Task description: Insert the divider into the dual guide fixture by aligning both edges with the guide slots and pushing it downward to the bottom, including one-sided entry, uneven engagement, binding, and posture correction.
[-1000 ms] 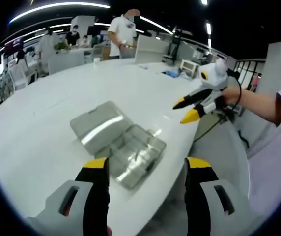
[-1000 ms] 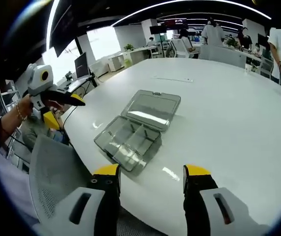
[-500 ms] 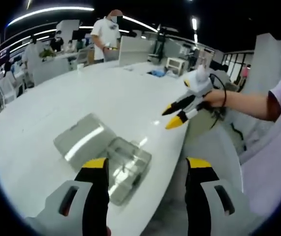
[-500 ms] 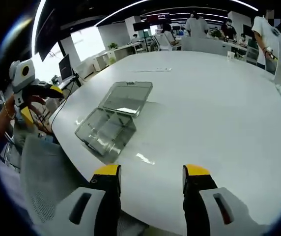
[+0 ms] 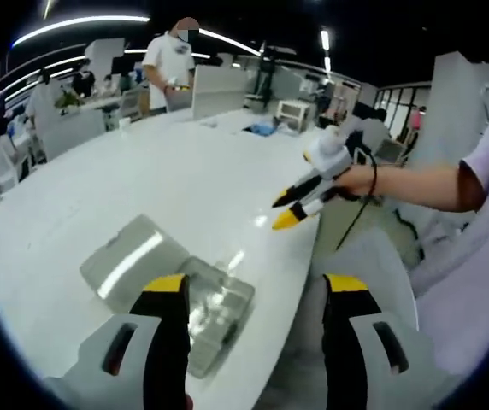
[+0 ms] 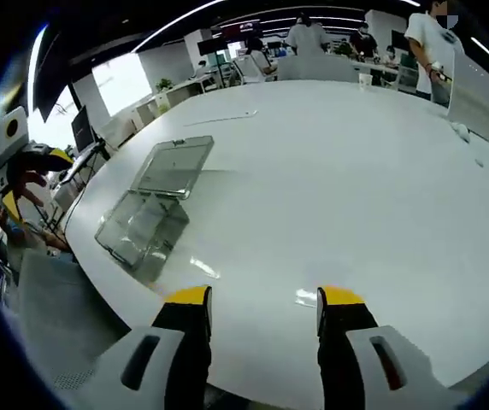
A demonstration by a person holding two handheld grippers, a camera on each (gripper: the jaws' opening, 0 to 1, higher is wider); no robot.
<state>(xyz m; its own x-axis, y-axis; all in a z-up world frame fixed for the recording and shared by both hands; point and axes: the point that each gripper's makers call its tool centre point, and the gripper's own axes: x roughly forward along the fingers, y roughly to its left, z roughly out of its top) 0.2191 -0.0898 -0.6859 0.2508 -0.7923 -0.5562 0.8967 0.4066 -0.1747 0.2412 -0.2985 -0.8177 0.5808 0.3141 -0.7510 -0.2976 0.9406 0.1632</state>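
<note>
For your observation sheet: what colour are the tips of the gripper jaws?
Yellow, on black jaws; clearest in the right gripper view, on the right gripper.

In the left gripper view, the left gripper (image 5: 256, 295) is held with its yellow-tipped jaws spread wide apart and nothing between them. The right gripper (image 5: 285, 209) is seen at the right, held by a hand (image 5: 357, 179) on an outstretched bare forearm; its jaws are slightly parted. In the right gripper view, the right gripper's jaws stand wide apart and empty, and the left gripper is seen at the far left edge.
</note>
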